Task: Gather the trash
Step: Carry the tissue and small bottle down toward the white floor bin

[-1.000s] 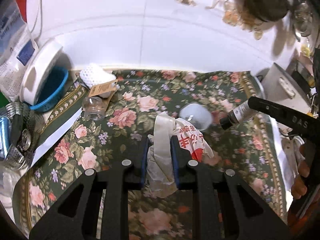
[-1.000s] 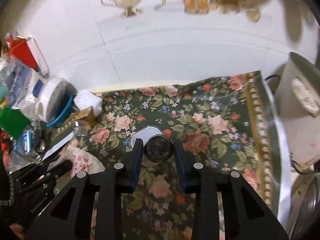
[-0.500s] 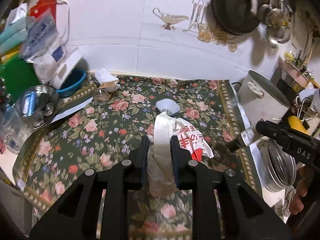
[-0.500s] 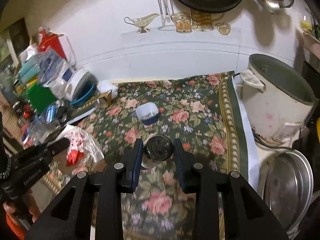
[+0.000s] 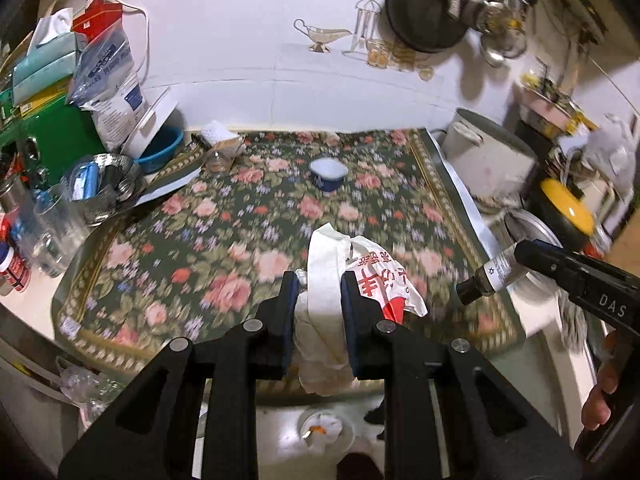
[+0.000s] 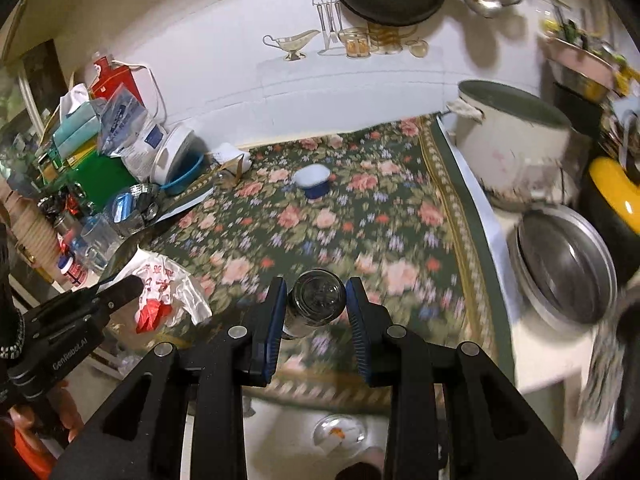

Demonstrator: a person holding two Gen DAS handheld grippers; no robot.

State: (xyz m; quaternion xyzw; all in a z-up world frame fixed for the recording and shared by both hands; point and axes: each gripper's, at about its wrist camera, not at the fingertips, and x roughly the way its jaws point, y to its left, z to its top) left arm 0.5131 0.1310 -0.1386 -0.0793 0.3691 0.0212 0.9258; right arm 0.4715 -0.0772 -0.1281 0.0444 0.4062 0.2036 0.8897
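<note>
The left claw is pinching a crumpled white plastic bag with red writing on it. The bag sticks up between the two black fingers and also hangs down below them, and one side of it puffs out to the right. The bag is up in the air, above the near edge of the tabletop. The right claw is pinching a small dark glass bottle. From the right wrist view, the round bottom of the bottle faces the camera, and both blue pads press on its sides. From the left wrist view, the same bottle shows from the side, with a white label and a dark cap that points down and to the left. It is also held in the air over the near right part of the tabletop. A flowery green cloth with pink roses covers the tabletop. A small blue and white cup stands on the cloth near the back, well apart from both claws. At the back left, there is a blue bowl, a shiny metal bowl and a white bag with blue print. At the right, a big white pot stands just beside the cloth. A dark pan hangs on the white wall behind. On the floor, below the near edge of the tabletop, there is something round and white, but it is too blurry to tell what it is.
</note>
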